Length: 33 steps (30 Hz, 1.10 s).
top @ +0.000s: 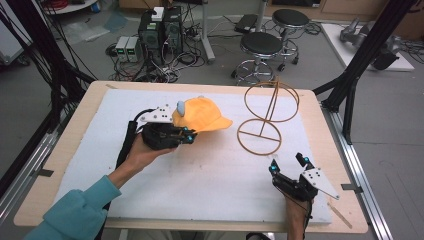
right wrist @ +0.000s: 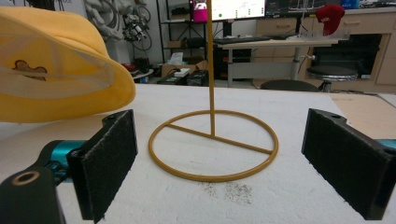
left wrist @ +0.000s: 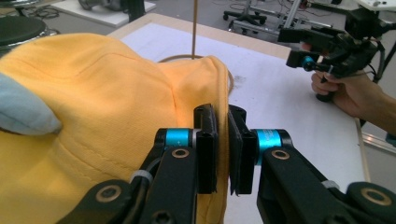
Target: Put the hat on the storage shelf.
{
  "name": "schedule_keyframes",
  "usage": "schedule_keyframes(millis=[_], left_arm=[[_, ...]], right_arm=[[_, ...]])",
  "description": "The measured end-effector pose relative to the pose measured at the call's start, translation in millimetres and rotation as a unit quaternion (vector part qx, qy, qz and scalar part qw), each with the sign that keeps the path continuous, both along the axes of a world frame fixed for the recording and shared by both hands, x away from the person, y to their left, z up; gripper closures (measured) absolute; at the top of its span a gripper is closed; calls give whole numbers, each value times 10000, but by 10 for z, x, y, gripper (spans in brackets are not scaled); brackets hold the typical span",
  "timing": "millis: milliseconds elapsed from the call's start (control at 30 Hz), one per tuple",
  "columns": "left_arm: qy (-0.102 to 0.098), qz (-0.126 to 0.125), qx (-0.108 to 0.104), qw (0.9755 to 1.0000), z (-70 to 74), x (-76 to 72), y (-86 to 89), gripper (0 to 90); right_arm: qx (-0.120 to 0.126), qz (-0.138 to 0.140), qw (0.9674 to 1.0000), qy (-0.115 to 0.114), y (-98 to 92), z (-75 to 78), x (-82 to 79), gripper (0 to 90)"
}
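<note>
Table (top: 75,145) first, white mat over it; on it the wire stand (top: 265,117), base ring flat, hoop up top; just left of that the yellow cap (top: 200,114), lifted off the mat by my left gripper (top: 186,135), jaws closed tight on its edge. I judge I should carry it level over the hoop; my right gripper (top: 287,164) waits with jaws wide apart, holding nothing, ready to steady the post.

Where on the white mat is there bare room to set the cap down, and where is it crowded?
The white foam mat is bare across its near middle, between the left gripper and the right gripper, and along its near-left side. It is crowded in the far half: the yellow fabric cap, clamped by the left gripper, sits beside the gold wire hat stand.
</note>
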<state>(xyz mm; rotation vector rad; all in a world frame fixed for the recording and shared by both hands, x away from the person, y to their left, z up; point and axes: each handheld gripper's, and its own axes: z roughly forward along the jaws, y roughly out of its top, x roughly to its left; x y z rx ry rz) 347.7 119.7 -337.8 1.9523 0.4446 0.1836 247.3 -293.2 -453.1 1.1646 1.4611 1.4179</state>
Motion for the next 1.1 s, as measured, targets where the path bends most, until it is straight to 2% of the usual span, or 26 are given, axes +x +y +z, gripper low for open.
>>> schedule_keyframes(millis=[100, 167, 233, 267, 433, 933, 1100], left_arm=[[45, -4, -43, 10000, -11, -13, 4, 795], [135, -77, -109, 9998, -9, -19, 16, 695], [35, -28, -118, 9999, 10, -48, 14, 587], [46, -92, -156, 9998, 17, -58, 14, 578], [43, -28, -136, 9999, 31, -88, 4, 480], [103, 73, -199, 9997, 37, -70, 16, 460], [126, 116, -264, 9995, 38, -48, 24, 404]], right_arm=[[-4, 5, 10000, -6, 0, 0, 1, 93], [-25, 9, 10000, -13, -1, 0, 1, 92], [-24, 8, 10000, -14, -1, 0, 1, 93], [-21, 3, 10000, -10, 0, 0, 1, 93], [-33, -3, 10000, -15, 1, 0, 1, 93], [-41, -6, 10000, -16, 2, 0, 1, 93], [-36, -5, 10000, -17, 2, 0, 1, 92]])
